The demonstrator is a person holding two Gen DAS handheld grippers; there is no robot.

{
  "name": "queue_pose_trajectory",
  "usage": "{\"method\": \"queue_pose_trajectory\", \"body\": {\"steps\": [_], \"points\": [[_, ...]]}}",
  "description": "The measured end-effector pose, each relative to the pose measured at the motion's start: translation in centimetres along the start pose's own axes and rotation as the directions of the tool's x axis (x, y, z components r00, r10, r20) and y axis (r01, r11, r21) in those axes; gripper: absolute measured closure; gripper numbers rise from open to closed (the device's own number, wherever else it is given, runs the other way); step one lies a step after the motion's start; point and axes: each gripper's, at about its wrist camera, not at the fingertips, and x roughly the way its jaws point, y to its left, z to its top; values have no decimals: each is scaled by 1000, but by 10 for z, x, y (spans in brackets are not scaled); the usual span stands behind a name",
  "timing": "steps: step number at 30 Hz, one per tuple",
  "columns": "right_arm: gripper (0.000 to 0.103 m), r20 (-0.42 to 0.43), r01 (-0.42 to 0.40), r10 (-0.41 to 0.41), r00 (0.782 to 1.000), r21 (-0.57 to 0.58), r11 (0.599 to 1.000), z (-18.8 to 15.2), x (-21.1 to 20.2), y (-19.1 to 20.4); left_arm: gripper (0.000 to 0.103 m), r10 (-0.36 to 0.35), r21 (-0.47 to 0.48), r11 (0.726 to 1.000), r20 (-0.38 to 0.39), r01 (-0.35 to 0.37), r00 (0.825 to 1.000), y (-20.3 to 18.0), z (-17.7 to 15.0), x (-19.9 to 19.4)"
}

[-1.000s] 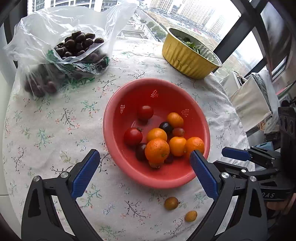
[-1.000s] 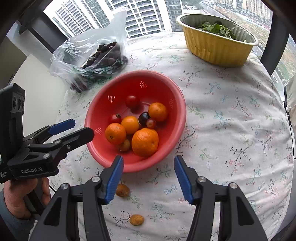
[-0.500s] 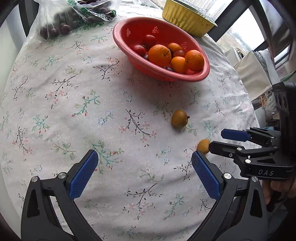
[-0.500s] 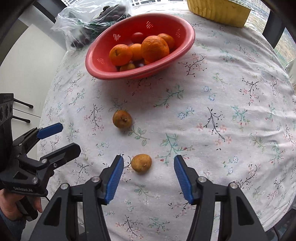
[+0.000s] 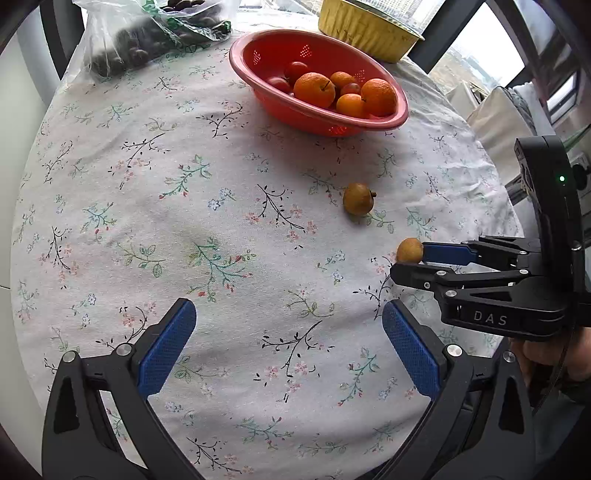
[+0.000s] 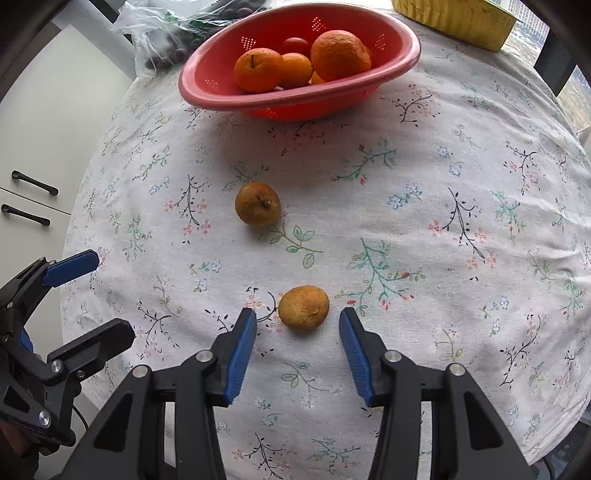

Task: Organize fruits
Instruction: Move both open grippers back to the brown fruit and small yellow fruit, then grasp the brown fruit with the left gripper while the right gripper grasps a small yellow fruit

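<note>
Two small brown-yellow fruits lie loose on the flowered tablecloth. The near fruit (image 6: 303, 307) sits between the open fingers of my right gripper (image 6: 297, 325), untouched; it also shows in the left wrist view (image 5: 409, 250) at the right gripper's tips (image 5: 408, 264). The far fruit (image 6: 257, 203) (image 5: 358, 199) lies closer to the red colander (image 6: 388, 62) (image 5: 258, 74), which holds oranges and tomatoes. My left gripper (image 5: 288, 332) is open and empty over bare cloth; it also shows in the right wrist view (image 6: 107, 295).
A clear plastic bag of dark fruits (image 5: 147, 40) (image 6: 173, 44) lies behind the colander on the left. A yellow foil tray (image 5: 365, 26) (image 6: 454, 18) stands at the back. The table edge (image 5: 513, 206) falls off on the right. White cabinet doors (image 6: 33, 147) stand left.
Both grippers have pulled back from above the colander and dropped low over the near cloth. The right gripper has come up around the near loose fruit.
</note>
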Motion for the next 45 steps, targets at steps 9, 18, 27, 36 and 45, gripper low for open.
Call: {"method": "queue_pose_trajectory", "body": {"steps": [9,18,27,36,45], "points": [[72,-2,-37,37,999,14,999,0,-2,-9,1,10,71,997,-15,-9,1000,-25,31,16],[74,11,-78,77,997,49,996,-1,-17,-33,1,29,101,994,-30,-26,999,-50,73,50],[74,-4,12,-12,1000,0,1000,7,-20,-47,1,21,82,997,-55,-16,998,-56,87,82],[74,-49,53,-55,997,-44,998,11,-20,-63,24,11,76,997,-6,-10,1000,-68,94,91],[73,-70,40,-44,997,-66,997,20,-8,-51,55,27,127,992,9,-28,1000,-73,96,91]]}}
